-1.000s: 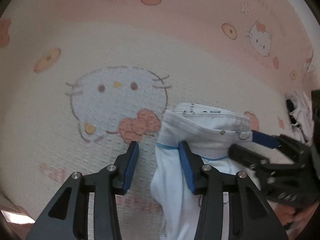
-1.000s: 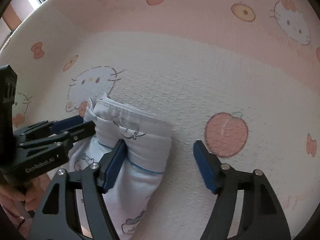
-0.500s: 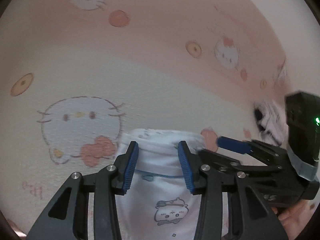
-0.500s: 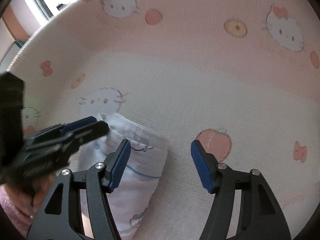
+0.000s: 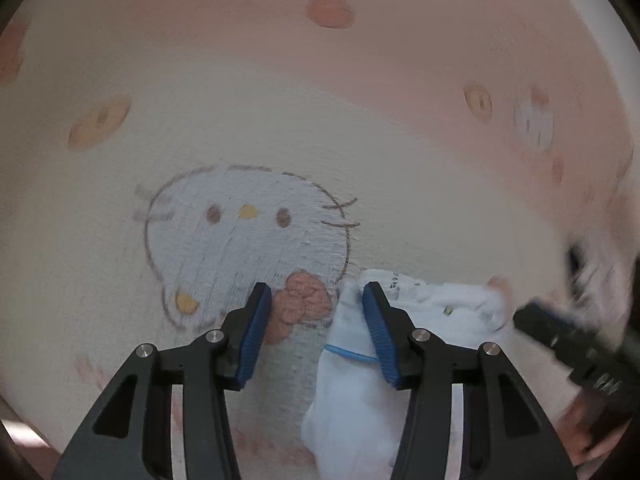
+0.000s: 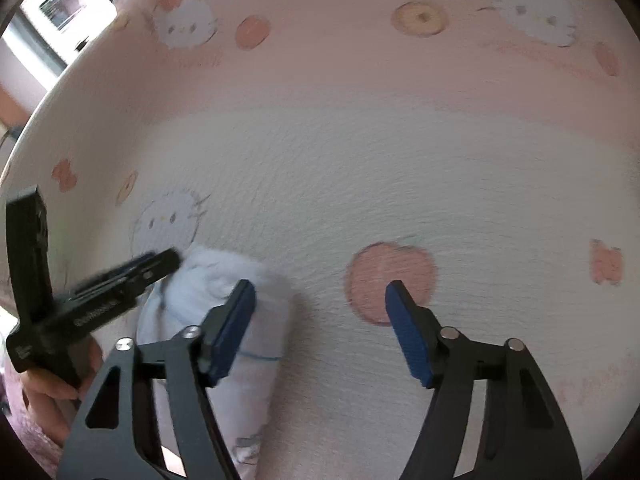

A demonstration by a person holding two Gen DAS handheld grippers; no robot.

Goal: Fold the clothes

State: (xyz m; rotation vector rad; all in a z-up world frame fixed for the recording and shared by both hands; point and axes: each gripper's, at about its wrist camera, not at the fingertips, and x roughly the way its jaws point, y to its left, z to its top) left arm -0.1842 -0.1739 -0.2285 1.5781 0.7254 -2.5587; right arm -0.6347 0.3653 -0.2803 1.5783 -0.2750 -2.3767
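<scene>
A small white garment with blue trim and cartoon prints (image 5: 352,384) lies folded into a narrow bundle on the pink and cream Hello Kitty blanket (image 5: 280,120). My left gripper (image 5: 316,324) is open and empty; its right finger rests at the bundle's left edge. In the right wrist view the bundle (image 6: 256,292) sits at lower left. My right gripper (image 6: 320,328) is open and empty, its left finger over the bundle's right side. The left gripper (image 6: 100,292) shows there, blurred, at the bundle's left end.
A pile of other white clothes (image 5: 592,276) lies blurred at the right edge of the left wrist view. The blanket's far edge and a window (image 6: 52,8) show at the upper left of the right wrist view.
The left gripper has shifted left, off the bundle's middle to its left edge. The right gripper has lifted back a little and stays open. The bundle lies still.
</scene>
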